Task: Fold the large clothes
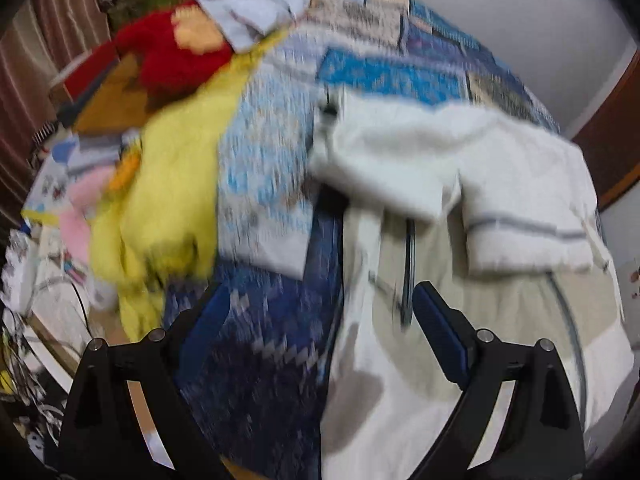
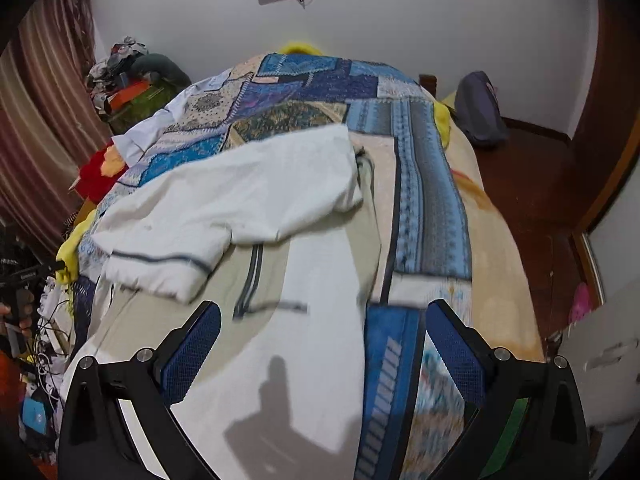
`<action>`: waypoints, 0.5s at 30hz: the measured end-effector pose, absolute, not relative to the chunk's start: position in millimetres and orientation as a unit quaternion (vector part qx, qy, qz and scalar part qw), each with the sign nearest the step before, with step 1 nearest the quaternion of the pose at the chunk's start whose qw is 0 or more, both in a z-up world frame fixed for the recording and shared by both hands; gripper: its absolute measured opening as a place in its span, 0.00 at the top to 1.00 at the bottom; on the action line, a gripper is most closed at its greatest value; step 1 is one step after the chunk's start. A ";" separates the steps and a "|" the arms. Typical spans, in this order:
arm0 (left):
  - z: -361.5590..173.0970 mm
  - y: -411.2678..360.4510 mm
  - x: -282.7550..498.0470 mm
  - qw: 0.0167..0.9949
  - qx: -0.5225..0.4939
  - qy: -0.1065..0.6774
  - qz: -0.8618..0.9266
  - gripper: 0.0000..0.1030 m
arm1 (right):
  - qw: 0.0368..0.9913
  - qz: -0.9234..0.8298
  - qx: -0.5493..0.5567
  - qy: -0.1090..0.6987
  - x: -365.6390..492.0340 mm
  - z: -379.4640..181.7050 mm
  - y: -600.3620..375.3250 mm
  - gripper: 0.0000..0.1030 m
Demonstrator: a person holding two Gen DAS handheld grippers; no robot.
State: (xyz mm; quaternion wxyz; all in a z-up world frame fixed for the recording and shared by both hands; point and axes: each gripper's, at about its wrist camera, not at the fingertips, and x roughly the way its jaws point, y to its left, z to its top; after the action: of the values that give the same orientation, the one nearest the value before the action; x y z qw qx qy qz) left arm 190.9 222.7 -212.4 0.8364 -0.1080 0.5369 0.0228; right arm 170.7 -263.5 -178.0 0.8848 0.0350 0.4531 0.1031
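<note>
Both claws gape wide w/ nothing held: left gripper (image 1: 320,316), right gripper (image 2: 324,332), hovering over the bed. White garment (image 2: 240,200) lies part-folded on the patchwork bedspread (image 2: 424,184), sleeve doubled over; yellow blanket (image 1: 168,184) bunched at left.

The bed (image 2: 500,248) is covered by a blue patchwork bedspread (image 2: 432,200). A large white-and-beige garment (image 2: 240,200) lies spread across it, 1 part folded over. A yellow cloth (image 1: 172,184) lies on the bed's left side, beside a red plush item (image 1: 176,64).
</note>
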 end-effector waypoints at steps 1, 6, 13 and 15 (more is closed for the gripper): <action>-219.4 221.7 184.4 0.831 -0.110 0.544 0.021 0.10 | 0.884 0.102 0.037 0.455 166.5 -181.0 -265.0 0.01; -257.6 218.2 157.0 0.800 -0.142 0.583 0.000 0.10 | 0.875 0.085 0.061 0.473 138.4 -202.5 -274.1 0.01; -305.6 207.4 134.7 0.745 -0.228 0.625 -0.048 0.10 | 0.849 0.096 0.127 0.504 112.0 -231.3 -281.2 0.21; -307.7 199.8 132.3 0.751 -0.218 0.621 -0.045 0.10 | 0.850 0.095 0.124 0.502 107.1 -234.6 -277.7 0.23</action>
State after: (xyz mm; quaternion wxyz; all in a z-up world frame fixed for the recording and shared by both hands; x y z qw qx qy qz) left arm 132.3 199.8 -307.7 0.7515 -0.2181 0.6210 -0.0451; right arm 107.1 -277.7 -234.6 0.8505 0.1240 0.5023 0.0951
